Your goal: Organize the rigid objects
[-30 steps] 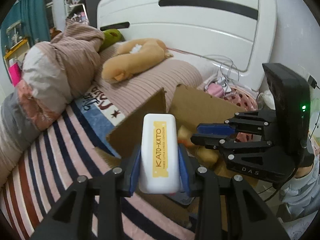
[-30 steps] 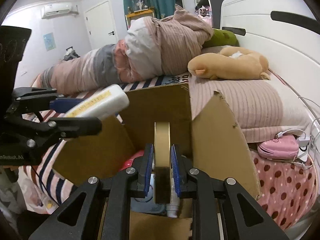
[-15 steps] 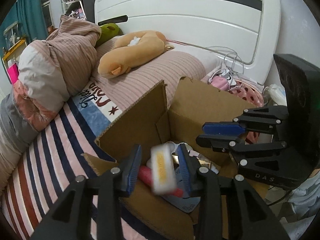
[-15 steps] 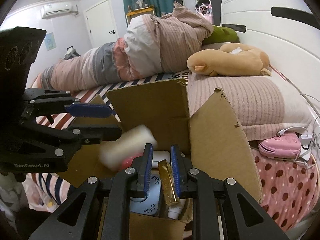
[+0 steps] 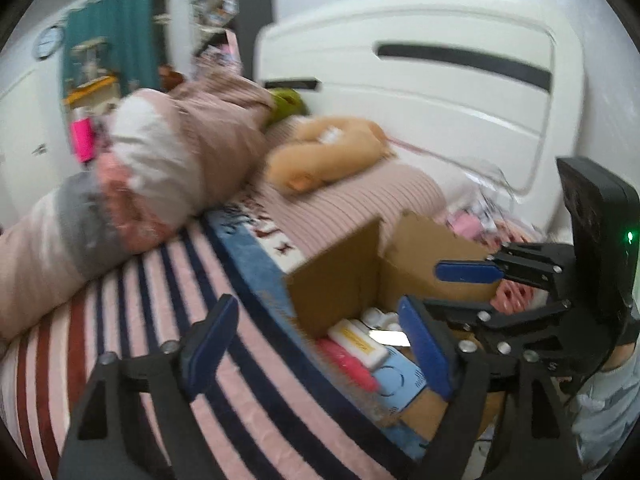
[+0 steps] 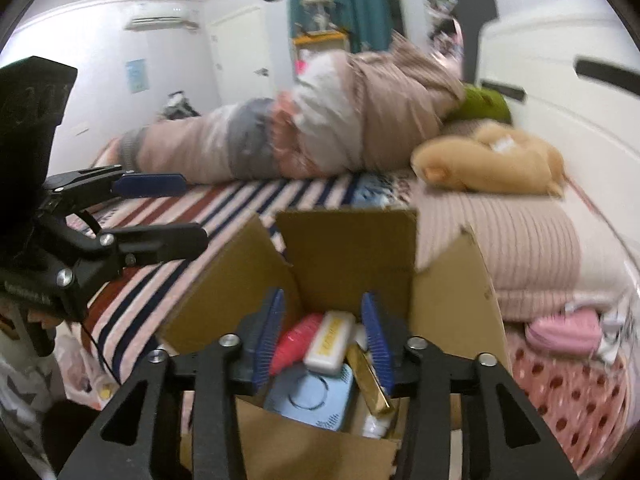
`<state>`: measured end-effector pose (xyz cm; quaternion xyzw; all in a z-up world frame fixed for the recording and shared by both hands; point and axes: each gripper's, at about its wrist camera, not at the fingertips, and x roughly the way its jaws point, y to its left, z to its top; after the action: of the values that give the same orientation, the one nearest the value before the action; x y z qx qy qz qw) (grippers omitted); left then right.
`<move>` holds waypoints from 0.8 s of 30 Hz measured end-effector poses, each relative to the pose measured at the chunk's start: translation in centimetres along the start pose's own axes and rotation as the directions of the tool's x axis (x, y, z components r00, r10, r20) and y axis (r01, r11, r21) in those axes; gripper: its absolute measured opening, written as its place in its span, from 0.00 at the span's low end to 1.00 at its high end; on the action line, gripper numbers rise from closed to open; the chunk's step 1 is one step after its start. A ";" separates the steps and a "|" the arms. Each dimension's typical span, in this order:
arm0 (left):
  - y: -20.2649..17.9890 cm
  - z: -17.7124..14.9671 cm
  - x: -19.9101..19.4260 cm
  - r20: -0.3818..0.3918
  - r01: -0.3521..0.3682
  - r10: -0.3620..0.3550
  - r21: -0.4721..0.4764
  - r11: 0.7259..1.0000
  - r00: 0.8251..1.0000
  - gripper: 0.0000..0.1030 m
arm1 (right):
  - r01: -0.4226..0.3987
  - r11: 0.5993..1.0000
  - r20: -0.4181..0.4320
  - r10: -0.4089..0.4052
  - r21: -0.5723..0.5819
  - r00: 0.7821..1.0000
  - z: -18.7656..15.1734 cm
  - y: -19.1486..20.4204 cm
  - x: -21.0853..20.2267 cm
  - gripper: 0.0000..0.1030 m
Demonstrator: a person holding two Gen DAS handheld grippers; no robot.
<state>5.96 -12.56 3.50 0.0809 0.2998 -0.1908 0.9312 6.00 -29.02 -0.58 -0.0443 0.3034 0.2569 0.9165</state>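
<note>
Cardboard flaps stand open on a brown box [image 6: 352, 248] at the lower centre of the right wrist view, resting on a striped bed [image 6: 168, 216]. Inside lie a white bar with a yellow label [image 6: 330, 342], a pink item [image 6: 294, 344], a pale blue device [image 6: 312, 398] and a gold bar [image 6: 370, 380] leaning toward the box's right side. The right gripper [image 6: 326, 340] hangs over the box opening at the bottom of the frame, its blue-padded jaws spread wide and holding nothing; the white bar shows between them, apart from both pads.

At the left edge of that view the left gripper [image 6: 160, 208] reaches in over the striped cover, jaws parted and empty. Its own camera shows the same: the left gripper [image 5: 316, 344] wide open at the bottom of the frame, with the box [image 5: 340, 280] at right of centre and the white bar [image 5: 358, 342] lying inside beside the pink item [image 5: 348, 364]. The right gripper [image 5: 440, 292] appears at the right edge, also open.

A tan plush toy [image 6: 488, 160] lies on a ribbed pillow at right, and a bundled quilt [image 6: 280, 132] fills the middle distance. Both frames are motion-blurred.
</note>
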 end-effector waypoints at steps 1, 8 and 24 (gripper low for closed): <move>0.4 -0.2 -1.1 0.027 -0.028 0.028 -0.027 0.999 0.999 0.84 | -0.012 1.000 0.019 0.013 -0.022 1.000 0.3 0.5 -0.5 0.49; 3.2 -2.8 -6.2 0.113 -0.220 0.247 -0.210 0.953 0.962 0.96 | -0.050 0.990 0.198 0.075 -0.131 0.977 1.3 3.2 -3.3 1.00; 6.1 -6.2 -8.1 0.103 -0.314 0.368 -0.345 0.885 0.924 0.96 | -0.122 0.983 0.237 0.153 -0.139 0.959 1.2 4.4 -3.6 1.00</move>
<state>-0.96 -2.86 3.49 -0.0367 0.2294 0.0218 0.9724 1.99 -26.58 2.78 -0.0472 0.1731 0.3419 0.9224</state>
